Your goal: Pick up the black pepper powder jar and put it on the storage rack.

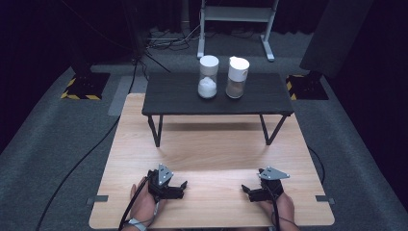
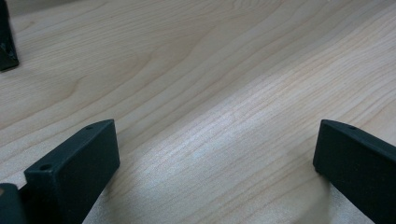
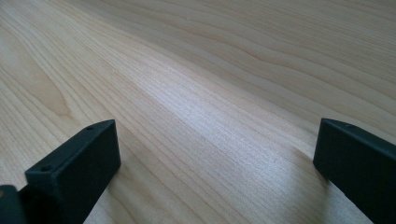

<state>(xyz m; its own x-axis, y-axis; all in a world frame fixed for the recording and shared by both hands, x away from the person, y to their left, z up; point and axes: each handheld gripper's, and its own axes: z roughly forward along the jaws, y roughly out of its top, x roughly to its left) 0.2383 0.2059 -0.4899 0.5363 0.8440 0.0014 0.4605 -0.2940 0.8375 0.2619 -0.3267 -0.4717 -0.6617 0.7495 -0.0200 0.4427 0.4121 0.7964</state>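
Two clear jars with white lids stand side by side on a small black table (image 1: 183,98) at the far end of the wooden tabletop (image 1: 211,154). The left jar (image 1: 208,77) holds white material and the right jar (image 1: 237,77) holds brown material. My left gripper (image 1: 182,187) rests low on the wood near the front edge, open, jaws wide apart with bare wood between them (image 2: 215,154). My right gripper (image 1: 246,191) lies opposite it, also open over bare wood (image 3: 215,154). The two grippers point toward each other.
The black table stands on thin legs (image 1: 157,130) over the back half of the tabletop. Grey carpet (image 1: 57,144) surrounds the table, with cables (image 1: 86,159) on the left, stand bases with yellow-black tape (image 1: 82,89), and a white frame (image 1: 238,19) behind.
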